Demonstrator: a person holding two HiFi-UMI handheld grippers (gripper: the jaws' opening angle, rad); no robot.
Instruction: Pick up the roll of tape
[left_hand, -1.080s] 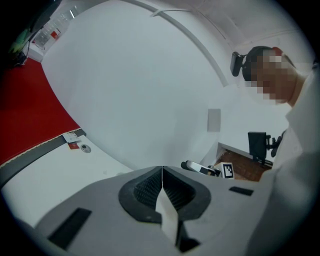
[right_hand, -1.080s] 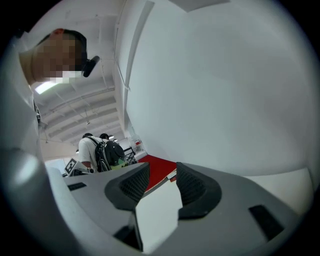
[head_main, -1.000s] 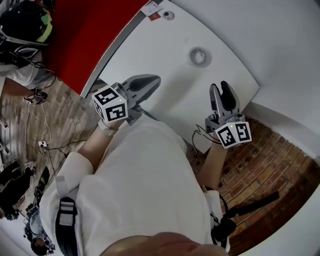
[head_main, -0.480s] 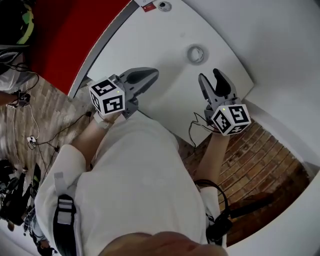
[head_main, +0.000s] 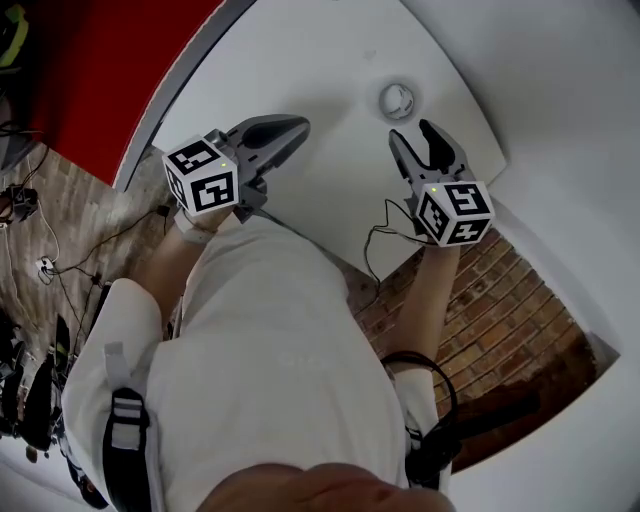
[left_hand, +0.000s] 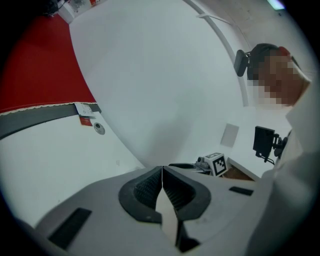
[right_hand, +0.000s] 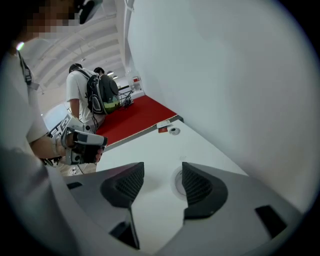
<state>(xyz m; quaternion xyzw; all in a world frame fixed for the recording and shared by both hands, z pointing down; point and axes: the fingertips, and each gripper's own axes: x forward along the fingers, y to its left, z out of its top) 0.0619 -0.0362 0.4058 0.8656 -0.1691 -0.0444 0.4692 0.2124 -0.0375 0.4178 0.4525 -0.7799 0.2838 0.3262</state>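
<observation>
The roll of tape, a small pale ring, lies flat on the white table near its right edge. My right gripper hovers just short of it, tilted down, jaws open with nothing between them. In the right gripper view the tape roll peeks out beside the right jaw, partly hidden by it, and the right gripper stands over bare table. My left gripper is shut and empty over the table's near left part. The left gripper view shows the left gripper with its pads pressed together and no tape.
A small round fitting and a red label sit at the table's far corner. Red flooring lies beyond the left edge and brick floor below the right. A white wall rises close behind. People stand far off.
Both grippers have come down toward the table. The right one has tipped downward, closed in on the tape and spread its jaws wider. The left stays shut.
</observation>
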